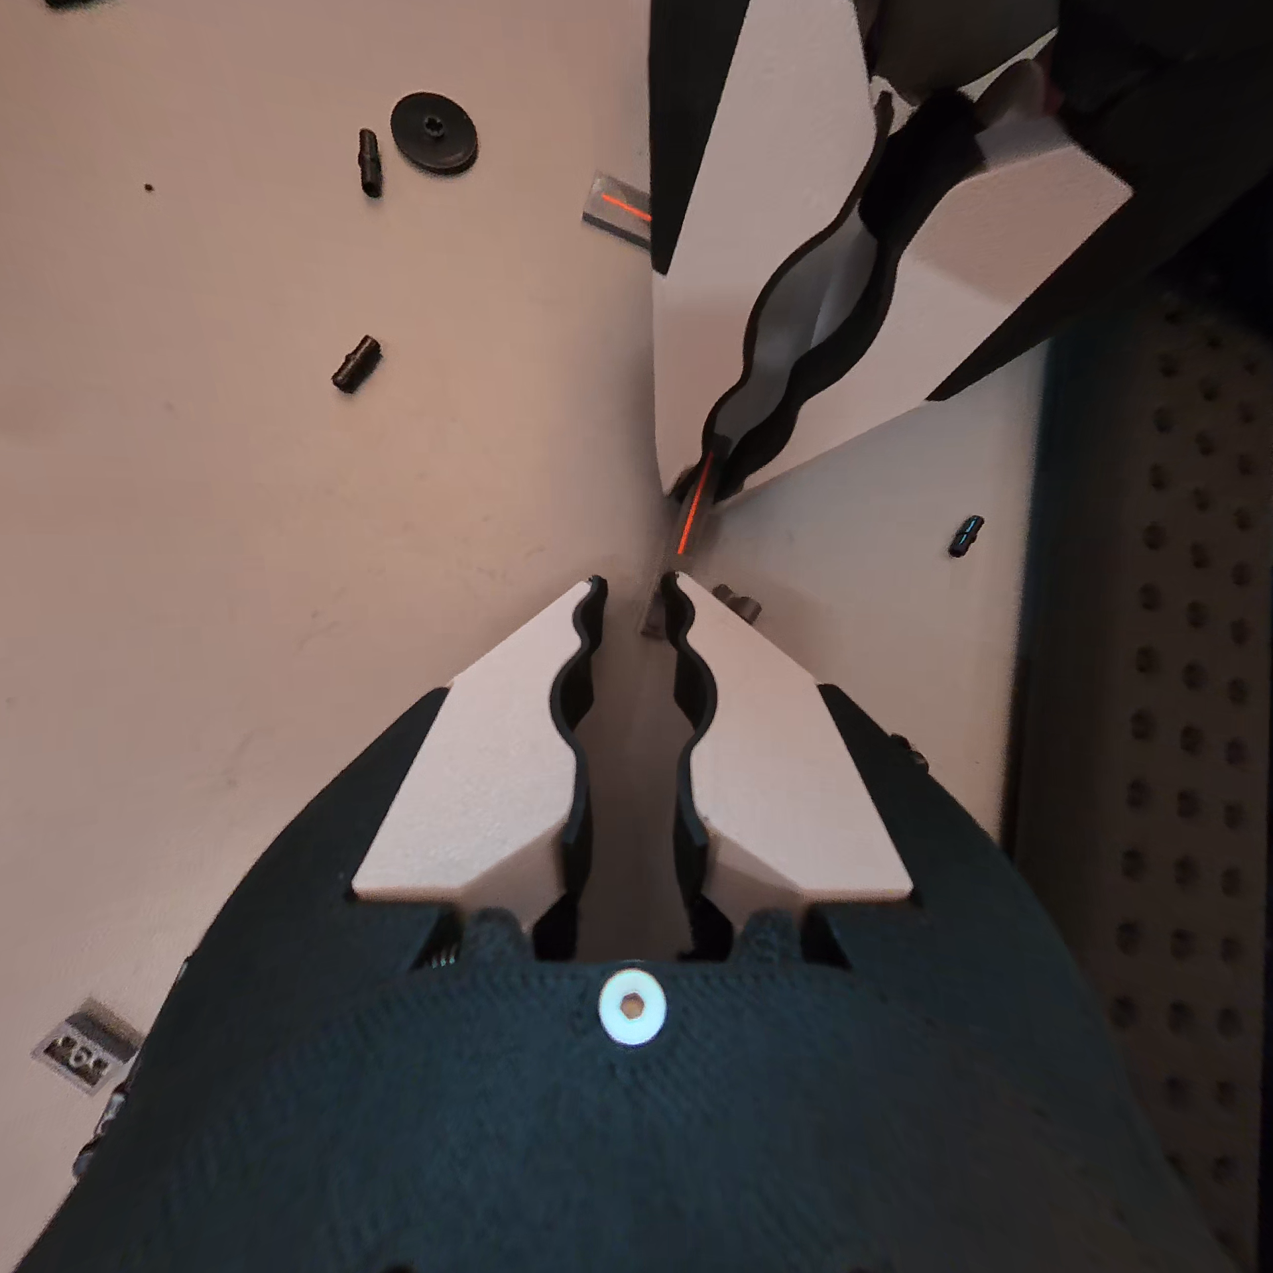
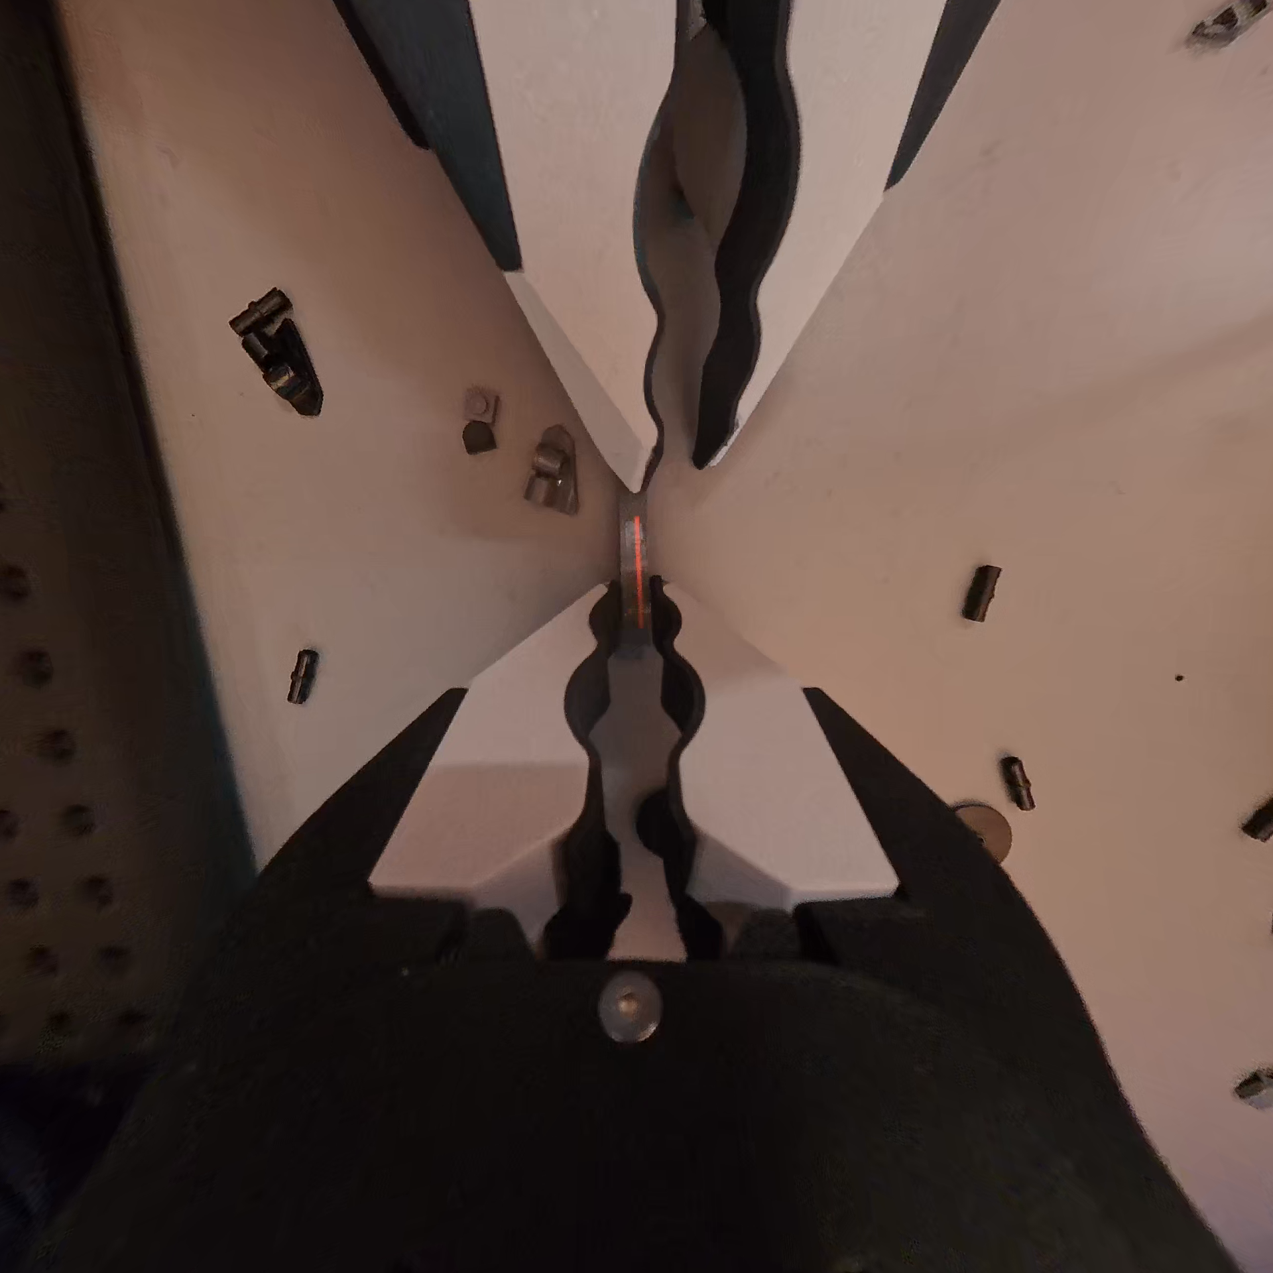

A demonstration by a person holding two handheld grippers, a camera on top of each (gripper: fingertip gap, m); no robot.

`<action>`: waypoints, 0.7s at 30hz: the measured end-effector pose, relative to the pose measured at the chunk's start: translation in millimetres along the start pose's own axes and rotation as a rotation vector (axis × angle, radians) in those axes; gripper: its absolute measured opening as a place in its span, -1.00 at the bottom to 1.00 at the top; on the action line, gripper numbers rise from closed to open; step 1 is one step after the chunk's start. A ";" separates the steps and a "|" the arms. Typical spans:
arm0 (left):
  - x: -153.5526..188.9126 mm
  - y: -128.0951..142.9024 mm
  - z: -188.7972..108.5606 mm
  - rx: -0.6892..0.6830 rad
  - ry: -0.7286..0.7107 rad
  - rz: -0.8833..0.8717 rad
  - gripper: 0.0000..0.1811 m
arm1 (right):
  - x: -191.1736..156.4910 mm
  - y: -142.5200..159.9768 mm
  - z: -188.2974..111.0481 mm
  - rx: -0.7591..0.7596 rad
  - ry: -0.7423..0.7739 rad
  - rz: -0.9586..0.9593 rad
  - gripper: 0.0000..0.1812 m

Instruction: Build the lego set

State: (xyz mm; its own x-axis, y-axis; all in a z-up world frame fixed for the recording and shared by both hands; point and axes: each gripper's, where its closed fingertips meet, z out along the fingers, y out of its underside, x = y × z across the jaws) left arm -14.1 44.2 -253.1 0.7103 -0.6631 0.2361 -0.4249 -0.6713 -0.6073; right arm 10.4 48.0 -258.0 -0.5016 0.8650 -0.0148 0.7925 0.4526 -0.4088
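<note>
My right gripper (image 2: 634, 584) is shut on a thin grey lego piece with an orange stripe (image 2: 632, 551) and holds it just over the white table (image 2: 964, 413). In the left wrist view the right gripper (image 1: 696, 492) reaches in from the upper right with the same piece (image 1: 691, 513). My left gripper (image 1: 634, 584) faces it, jaws a narrow gap apart. The piece's far end lies at the left gripper's tips, against one fingertip (image 1: 671, 592). In the right wrist view the left gripper (image 2: 675, 465) comes in from the top.
Loose parts lie on the table: a black disc (image 1: 434, 131), black pins (image 1: 357, 364), a second striped piece (image 1: 616, 210), a grey plate (image 1: 86, 1043), dark hinge parts (image 2: 279, 351), small grey parts (image 2: 551, 475). A perforated board (image 1: 1171, 689) borders the table. Only a small space, under 4 cm, lies between the two pairs of fingers. The black disc (image 1: 434, 131) lies around 12 cm away from my right fingertips.
</note>
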 end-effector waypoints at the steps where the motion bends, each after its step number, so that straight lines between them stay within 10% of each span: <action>1: 0.6 -0.3 0.3 0.002 0.005 -0.001 -0.83 | -0.2 -0.1 0.0 0.001 0.000 -0.001 -0.94; 21: 0.8 1.3 0.1 -0.002 0.014 -0.010 -0.83 | -2.3 -1.2 -2.3 0.018 -0.001 -0.020 -0.93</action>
State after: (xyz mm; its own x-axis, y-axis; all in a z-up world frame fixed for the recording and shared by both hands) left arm -14.1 42.8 -253.8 0.7062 -0.6613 0.2527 -0.4190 -0.6781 -0.6038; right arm 11.4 45.9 -255.4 -0.5175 0.8556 -0.0077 0.7762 0.4657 -0.4251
